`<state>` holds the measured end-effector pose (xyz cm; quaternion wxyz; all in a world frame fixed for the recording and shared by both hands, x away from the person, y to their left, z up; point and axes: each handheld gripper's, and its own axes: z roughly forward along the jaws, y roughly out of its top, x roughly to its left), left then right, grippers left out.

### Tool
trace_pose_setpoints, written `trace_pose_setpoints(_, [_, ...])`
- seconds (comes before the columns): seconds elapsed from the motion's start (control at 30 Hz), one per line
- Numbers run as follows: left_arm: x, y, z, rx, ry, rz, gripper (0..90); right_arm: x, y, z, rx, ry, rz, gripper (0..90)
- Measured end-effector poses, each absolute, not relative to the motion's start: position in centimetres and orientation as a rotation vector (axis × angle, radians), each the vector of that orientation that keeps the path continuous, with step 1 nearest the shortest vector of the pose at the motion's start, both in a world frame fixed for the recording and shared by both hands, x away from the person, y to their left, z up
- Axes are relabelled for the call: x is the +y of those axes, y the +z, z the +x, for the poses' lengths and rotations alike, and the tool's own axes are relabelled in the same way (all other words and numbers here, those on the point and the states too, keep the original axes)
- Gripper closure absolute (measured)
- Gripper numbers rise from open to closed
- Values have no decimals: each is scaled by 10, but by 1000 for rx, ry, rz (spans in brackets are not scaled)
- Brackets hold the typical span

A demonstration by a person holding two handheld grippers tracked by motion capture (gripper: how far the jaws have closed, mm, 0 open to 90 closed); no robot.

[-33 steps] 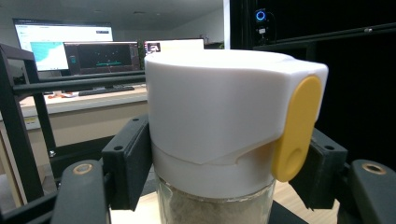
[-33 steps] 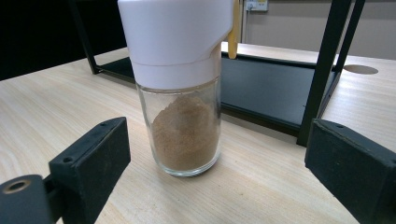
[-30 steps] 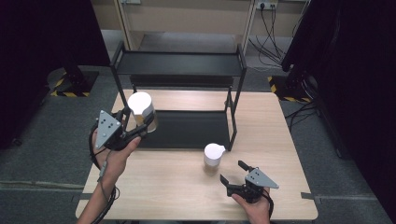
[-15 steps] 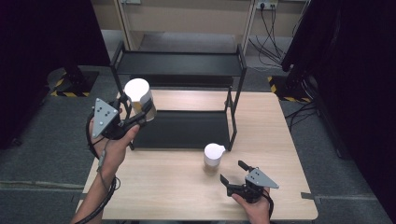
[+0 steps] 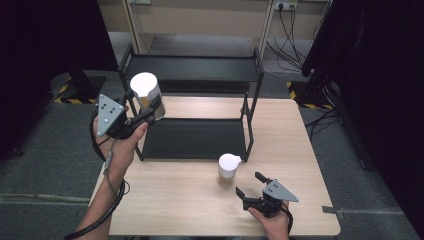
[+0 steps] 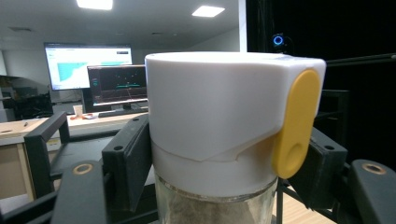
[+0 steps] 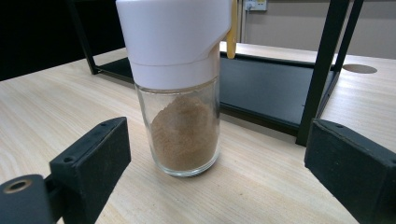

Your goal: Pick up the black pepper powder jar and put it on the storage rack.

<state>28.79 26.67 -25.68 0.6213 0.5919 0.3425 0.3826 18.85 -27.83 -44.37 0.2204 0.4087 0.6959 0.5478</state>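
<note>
My left gripper point(image 5: 152, 107) is shut on a glass spice jar point(image 5: 147, 95) with a white lid, held in the air at the left front corner of the black two-tier rack point(image 5: 192, 75). Seen from the left gripper view, the jar point(image 6: 224, 135) sits between both pads, its yellow tab point(image 6: 294, 123) turned to the right. A second spice jar point(image 5: 228, 168), white-lidded and holding brown powder, stands on the table in front of the rack. My right gripper point(image 5: 250, 184) rests open just right of it, near the table's front edge. In the right gripper view that jar point(image 7: 180, 79) stands ahead of the wide-apart jaws, untouched.
The rack's lower shelf point(image 5: 195, 137) lies low over the wooden table point(image 5: 170, 205); its upper shelf stands behind. The rack's right front post point(image 7: 322, 70) rises just behind the standing jar. Dark curtains flank the table, and cables lie on the floor behind.
My left gripper has lifted the jar higher and carried it a little left and away, toward the rack's upper level. The right gripper and the standing jar have not moved.
</note>
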Motion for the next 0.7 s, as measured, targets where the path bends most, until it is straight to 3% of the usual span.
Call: trace_pose_setpoints(0.7, [256, -233, 308, 806, 935, 1335, 304, -278, -443, 189, 1925, 1515, 1137, 73])
